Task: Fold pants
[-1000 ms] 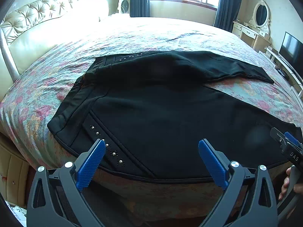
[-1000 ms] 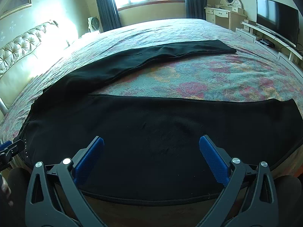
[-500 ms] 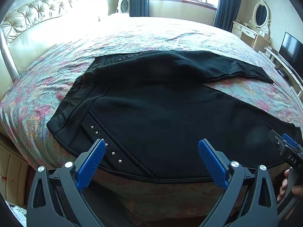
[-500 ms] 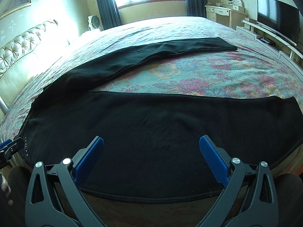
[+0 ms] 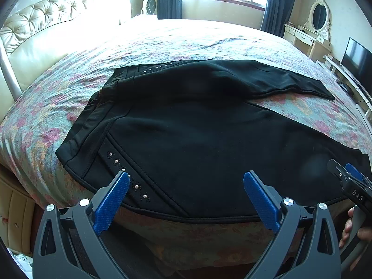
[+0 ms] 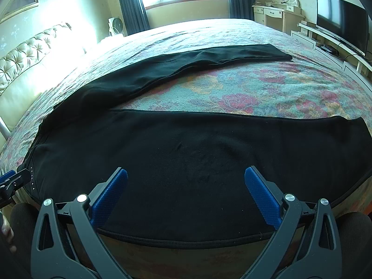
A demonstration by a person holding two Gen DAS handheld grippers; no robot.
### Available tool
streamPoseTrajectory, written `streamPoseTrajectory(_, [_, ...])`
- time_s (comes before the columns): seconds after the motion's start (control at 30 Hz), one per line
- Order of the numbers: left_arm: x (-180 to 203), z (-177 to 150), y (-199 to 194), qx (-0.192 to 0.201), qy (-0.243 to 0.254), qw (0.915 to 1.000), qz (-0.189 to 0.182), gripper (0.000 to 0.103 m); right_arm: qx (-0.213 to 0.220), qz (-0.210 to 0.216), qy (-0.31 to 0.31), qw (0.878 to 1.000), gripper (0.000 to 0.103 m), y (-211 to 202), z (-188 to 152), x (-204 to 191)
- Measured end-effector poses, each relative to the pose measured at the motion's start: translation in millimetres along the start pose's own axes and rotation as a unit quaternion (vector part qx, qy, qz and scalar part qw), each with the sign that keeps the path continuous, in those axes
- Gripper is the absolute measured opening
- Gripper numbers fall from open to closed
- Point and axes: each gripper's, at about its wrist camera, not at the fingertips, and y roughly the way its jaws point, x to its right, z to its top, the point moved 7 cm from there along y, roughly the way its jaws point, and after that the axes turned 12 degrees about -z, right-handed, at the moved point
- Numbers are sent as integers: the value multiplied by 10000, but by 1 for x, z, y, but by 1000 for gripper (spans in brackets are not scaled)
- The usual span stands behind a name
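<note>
Black pants (image 6: 197, 153) lie spread flat on the floral bedspread (image 6: 255, 86), legs splayed apart, with the right gripper (image 6: 186, 174) wide open just above the pants' near leg and the left gripper (image 6: 11, 181) beside the pants' waistband.

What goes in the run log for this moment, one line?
stage: before first fold | pants: flat on bed, legs spread | left gripper: jaws open | right gripper: jaws open

Floral-quilted bed (image 5: 209, 44) — black pants (image 5: 197, 134) spread flat on top
</note>
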Motion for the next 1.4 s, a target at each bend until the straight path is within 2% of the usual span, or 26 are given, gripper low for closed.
streamPoseTrajectory(0.57, [0, 0, 0, -22, -33, 10000, -16, 98, -92, 17, -10, 10000, 101, 4, -2, -3])
streamPoseTrajectory(1.13, [-2, -6, 11, -252, -63, 9997, -47, 98, -333, 81, 37, 9994, 101, 22, -3, -7])
streamPoseTrajectory(1.27, [-4, -2, 14, -359, -64, 9990, -268, 98, -429, 140, 39, 9990, 101, 29, -1, -14])
streamPoseTrajectory(1.37, [-13, 13, 12, -302, -236, 9965, -748, 98, -496, 217, 30, 9985, 101, 32, 0, -21])
streamPoseTrajectory(1.4, [-20, 19, 12, -317, -324, 9958, -795, 98, -509, 255, 22, 9984, 101, 32, 1, -24])
